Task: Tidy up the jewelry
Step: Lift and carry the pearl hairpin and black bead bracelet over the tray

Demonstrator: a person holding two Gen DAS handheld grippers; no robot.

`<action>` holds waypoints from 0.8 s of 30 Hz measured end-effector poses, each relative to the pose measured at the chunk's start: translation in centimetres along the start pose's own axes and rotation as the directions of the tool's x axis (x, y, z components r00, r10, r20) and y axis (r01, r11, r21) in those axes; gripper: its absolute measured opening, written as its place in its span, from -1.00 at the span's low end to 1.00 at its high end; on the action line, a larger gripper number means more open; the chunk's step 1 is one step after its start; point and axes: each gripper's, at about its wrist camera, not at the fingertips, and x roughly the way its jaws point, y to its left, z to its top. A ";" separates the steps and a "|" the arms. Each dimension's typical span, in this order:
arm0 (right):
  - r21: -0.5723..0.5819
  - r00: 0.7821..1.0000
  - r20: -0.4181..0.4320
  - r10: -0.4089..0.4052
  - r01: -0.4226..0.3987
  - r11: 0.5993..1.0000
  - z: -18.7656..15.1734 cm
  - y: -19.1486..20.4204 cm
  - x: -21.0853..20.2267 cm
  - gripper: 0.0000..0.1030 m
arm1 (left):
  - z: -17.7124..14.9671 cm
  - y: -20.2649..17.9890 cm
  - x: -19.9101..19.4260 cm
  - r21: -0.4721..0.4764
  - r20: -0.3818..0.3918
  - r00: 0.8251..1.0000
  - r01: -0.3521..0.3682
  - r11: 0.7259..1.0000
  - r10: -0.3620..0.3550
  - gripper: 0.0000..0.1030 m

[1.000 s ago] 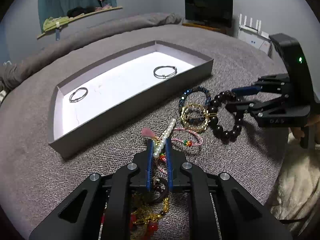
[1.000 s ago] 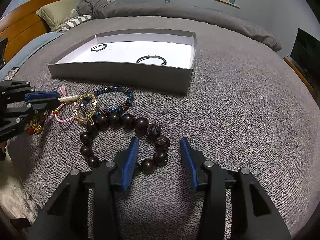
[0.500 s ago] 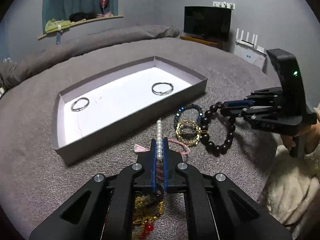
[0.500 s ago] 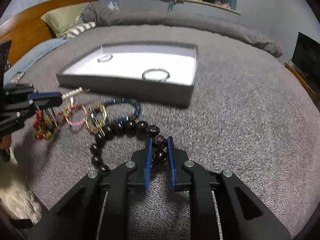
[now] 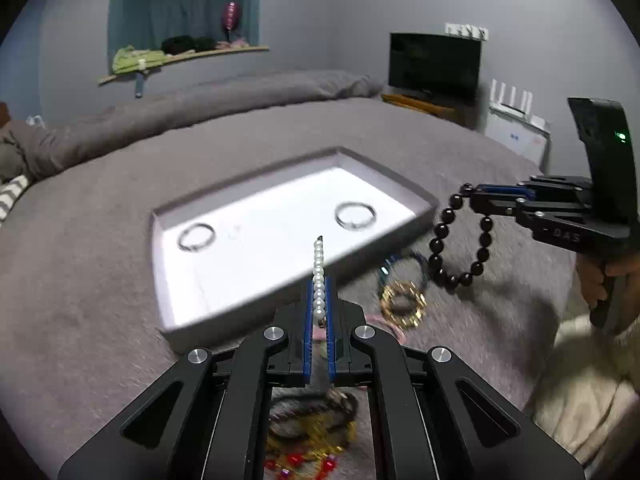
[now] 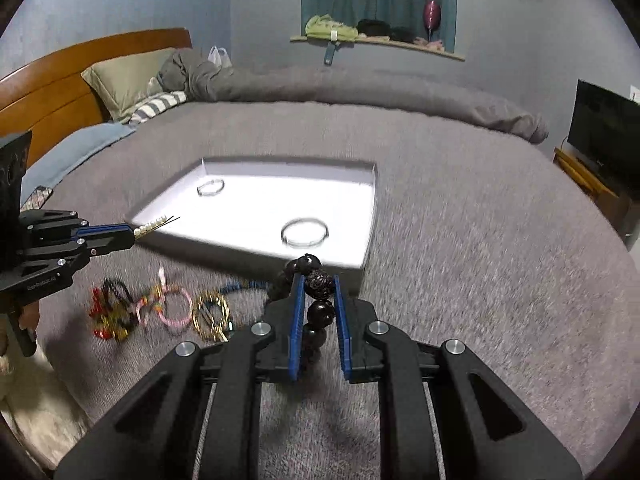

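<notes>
The bed [image 6: 460, 208] carries everything, and a shallow tray [image 5: 424, 200] has been set in the middle of its cover as the place for sorted pieces; 2 metal bangles, one [image 5: 355, 215] near the tray's right end and one [image 5: 196, 236] near its left end, lie well apart on its white floor. The right gripper [image 6: 317, 284] is clamped on the dark bead bracelet [image 5: 460, 240], which is held clear of the cover and hangs as a loop just beside the tray's right corner, presumably so it can be carried over the wall. The left gripper [image 5: 319, 300] is closed on the pearl strand [image 5: 318, 264], which sticks out stiffly past the pads toward the tray's near wall. That wall stands between both pieces and the floor, so it would probably have to be cleared from above. Left on the cover along the tray's near side are a blue bead bracelet [image 5: 400, 264], a gold bracelet [image 5: 402, 306], a pink cord bracelet [image 6: 174, 308] and a red and gold tangle [image 6: 106, 314].
</notes>
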 end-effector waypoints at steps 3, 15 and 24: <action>-0.013 0.999 0.043 -0.026 0.026 1.000 2.0 -0.1 -0.6 -0.72 | 1.3 1.1 0.2 -0.022 0.009 1.000 -0.020 1.000 0.020 -0.89; 0.034 0.988 0.135 -0.070 0.066 0.997 9.8 -0.3 3.0 -0.72 | 5.4 5.9 4.1 -0.102 -0.010 0.993 -0.119 0.988 0.118 -0.89; 0.089 0.997 0.063 -0.038 0.032 0.995 10.6 -0.3 9.3 -0.72 | 3.5 7.7 5.8 -0.106 -0.061 0.988 -0.151 0.983 0.145 -0.89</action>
